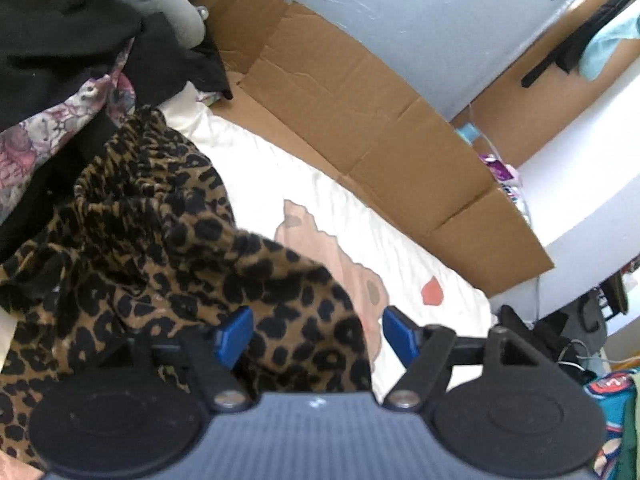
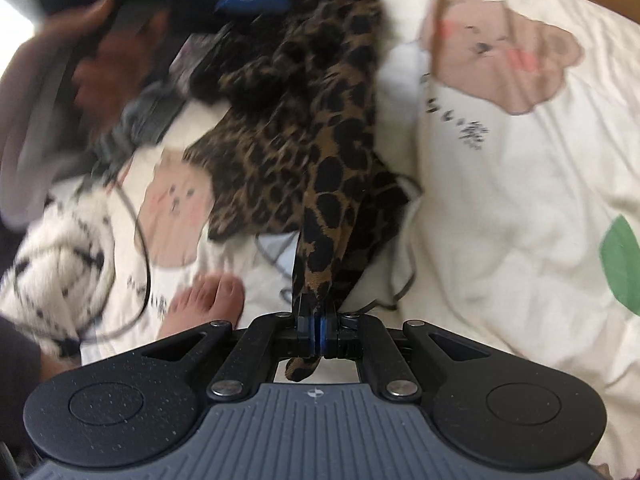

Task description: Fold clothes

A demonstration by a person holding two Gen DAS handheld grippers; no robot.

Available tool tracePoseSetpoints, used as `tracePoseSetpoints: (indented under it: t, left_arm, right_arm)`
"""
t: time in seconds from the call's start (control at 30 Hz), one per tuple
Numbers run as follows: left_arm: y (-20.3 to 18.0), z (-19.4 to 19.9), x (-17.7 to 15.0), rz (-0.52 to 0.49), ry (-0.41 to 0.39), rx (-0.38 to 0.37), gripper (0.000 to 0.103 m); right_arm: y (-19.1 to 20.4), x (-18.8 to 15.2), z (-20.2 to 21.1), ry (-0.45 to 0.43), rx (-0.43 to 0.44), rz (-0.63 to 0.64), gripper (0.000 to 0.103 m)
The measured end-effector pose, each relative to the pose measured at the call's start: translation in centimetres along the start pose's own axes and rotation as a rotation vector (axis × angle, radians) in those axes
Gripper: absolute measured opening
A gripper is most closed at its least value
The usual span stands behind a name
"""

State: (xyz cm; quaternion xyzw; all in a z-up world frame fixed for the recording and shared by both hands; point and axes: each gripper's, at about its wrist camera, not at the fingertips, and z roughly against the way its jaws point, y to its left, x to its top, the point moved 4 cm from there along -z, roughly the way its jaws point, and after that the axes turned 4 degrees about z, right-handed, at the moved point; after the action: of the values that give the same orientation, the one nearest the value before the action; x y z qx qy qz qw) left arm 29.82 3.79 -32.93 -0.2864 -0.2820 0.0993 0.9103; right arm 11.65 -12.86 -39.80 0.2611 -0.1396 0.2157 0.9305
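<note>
right gripper was clamped on leopard-print garment corner | cloth ran lengthwise away from it over bedspread | left gripper jaws apart, empty, over the garment's far end, nearer the free fabric

A person's hand is motion-blurred, and the leopard-print garment runs past the picture's left edge.

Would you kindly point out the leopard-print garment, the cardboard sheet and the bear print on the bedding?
leopard-print garment (image 2: pixel 320 128): right wrist view, middle of the bunched cloth.
cardboard sheet (image 1: pixel 360 120): left wrist view, centre of a flat panel.
bear print (image 2: pixel 500 52): right wrist view, the bear's face.
</note>
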Motion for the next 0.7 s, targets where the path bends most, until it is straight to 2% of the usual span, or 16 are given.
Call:
tracePoseSetpoints:
  t: [0.3,0.37,0.4,0.43,0.53,0.63,0.7]
  left_arm:
    - [2.3,-1.0,1.2,0.113,-0.009,0.1,0.074]
    - [3.0,-1.3,1.5,0.131,-0.013,0.123,0.071]
    - [3.3,-1.3,1.5,0.145,-0.013,0.129,0.063]
    - [3.8,-1.3,1.5,0.163,-0.013,0.13,0.051]
    - [4.9,-1.1,1.4,0.201,-0.008,0.129,0.028]
    - [5.6,-0.3,1.3,0.188,-0.026,0.152,0.019]
    - [6.0,0.8,1.3,0.172,-0.049,0.161,0.017]
  right_arm:
    - [1.7,-1.9,-1.1,0.063,0.019,0.097,0.0]
    - [1.6,-2.1,-1.1,0.066,0.019,0.096,0.0]
    - [1.5,-2.1,-1.1,0.067,0.016,0.095,0.0]
    - [1.4,-2.2,-1.1,0.067,0.014,0.093,0.0]
    - [1.1,-2.2,-0.9,0.064,0.011,0.083,0.0]
    - [0.7,-2.1,-0.7,0.059,0.013,0.068,0.0]
    - [0.5,-1.9,-0.4,0.048,0.027,0.048,0.0]
